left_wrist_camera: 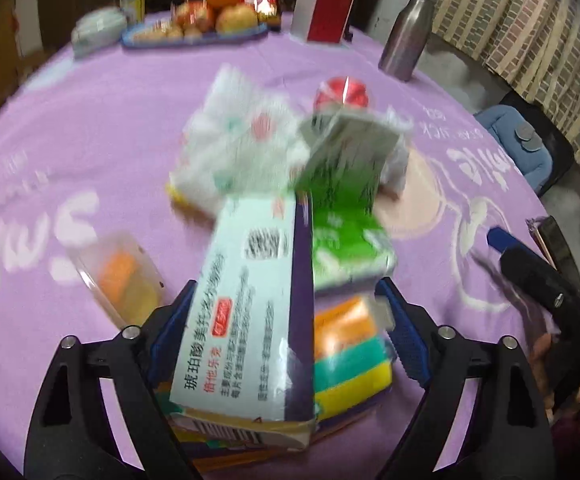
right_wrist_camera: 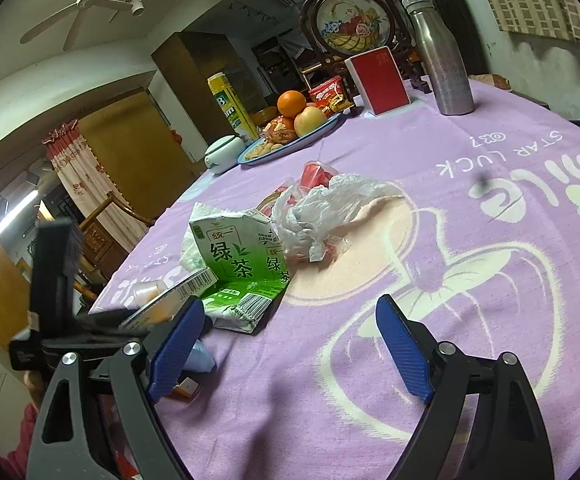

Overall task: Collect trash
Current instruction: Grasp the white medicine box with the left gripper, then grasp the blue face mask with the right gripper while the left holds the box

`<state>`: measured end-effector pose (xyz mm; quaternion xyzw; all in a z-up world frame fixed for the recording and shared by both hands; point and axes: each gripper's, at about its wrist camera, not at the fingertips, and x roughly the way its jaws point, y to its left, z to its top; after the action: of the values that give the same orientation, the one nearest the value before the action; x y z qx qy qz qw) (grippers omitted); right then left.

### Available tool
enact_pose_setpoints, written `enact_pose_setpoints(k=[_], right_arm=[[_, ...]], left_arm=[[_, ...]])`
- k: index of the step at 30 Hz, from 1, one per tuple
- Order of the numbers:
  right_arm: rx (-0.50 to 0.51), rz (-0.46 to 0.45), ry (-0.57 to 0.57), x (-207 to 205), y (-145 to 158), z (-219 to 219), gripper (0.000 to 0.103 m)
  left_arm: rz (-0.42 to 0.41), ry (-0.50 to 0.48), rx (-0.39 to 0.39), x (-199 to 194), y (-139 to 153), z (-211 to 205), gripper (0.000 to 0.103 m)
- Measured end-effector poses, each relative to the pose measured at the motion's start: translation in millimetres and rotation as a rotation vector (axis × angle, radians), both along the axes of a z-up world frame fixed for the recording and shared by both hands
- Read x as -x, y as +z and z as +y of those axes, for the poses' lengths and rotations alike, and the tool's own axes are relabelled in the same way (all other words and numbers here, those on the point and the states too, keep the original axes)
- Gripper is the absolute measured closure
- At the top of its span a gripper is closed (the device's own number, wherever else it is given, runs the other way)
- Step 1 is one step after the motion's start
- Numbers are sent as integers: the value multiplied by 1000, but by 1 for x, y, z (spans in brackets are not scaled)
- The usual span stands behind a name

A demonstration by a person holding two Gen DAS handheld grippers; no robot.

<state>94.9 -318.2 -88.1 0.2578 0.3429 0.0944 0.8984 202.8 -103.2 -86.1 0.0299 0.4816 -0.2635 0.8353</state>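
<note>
- Our left gripper (left_wrist_camera: 290, 336) is wide open, jaws either side of a medicine box (left_wrist_camera: 245, 320) leaning on other packets; pads not pressing.
- Box looks light, thin card, crushable; we judge flat sides best.
- Right gripper (right_wrist_camera: 290, 352) is open and empty over the counter (right_wrist_camera: 470, 280).
- Green tea carton (right_wrist_camera: 241, 272) and crumpled plastic bag (right_wrist_camera: 322, 216) lie mid-counter, light, floppy.

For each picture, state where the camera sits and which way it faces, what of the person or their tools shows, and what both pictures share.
Left wrist: on the left hand-held gripper, angled down at a medicine box between its fingers; the other gripper shows at right.
Right wrist: on the right hand-held gripper, facing across the purple tablecloth; jaws empty.
Shared: green tea carton, steel bottle, fruit plate.
</note>
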Motion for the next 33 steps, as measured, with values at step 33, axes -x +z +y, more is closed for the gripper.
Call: enact_pose_setpoints(k=[33], right_arm=[[49, 17, 269, 1, 8, 85, 17]], left_arm=[[-254, 283, 133, 58, 58, 120, 59]])
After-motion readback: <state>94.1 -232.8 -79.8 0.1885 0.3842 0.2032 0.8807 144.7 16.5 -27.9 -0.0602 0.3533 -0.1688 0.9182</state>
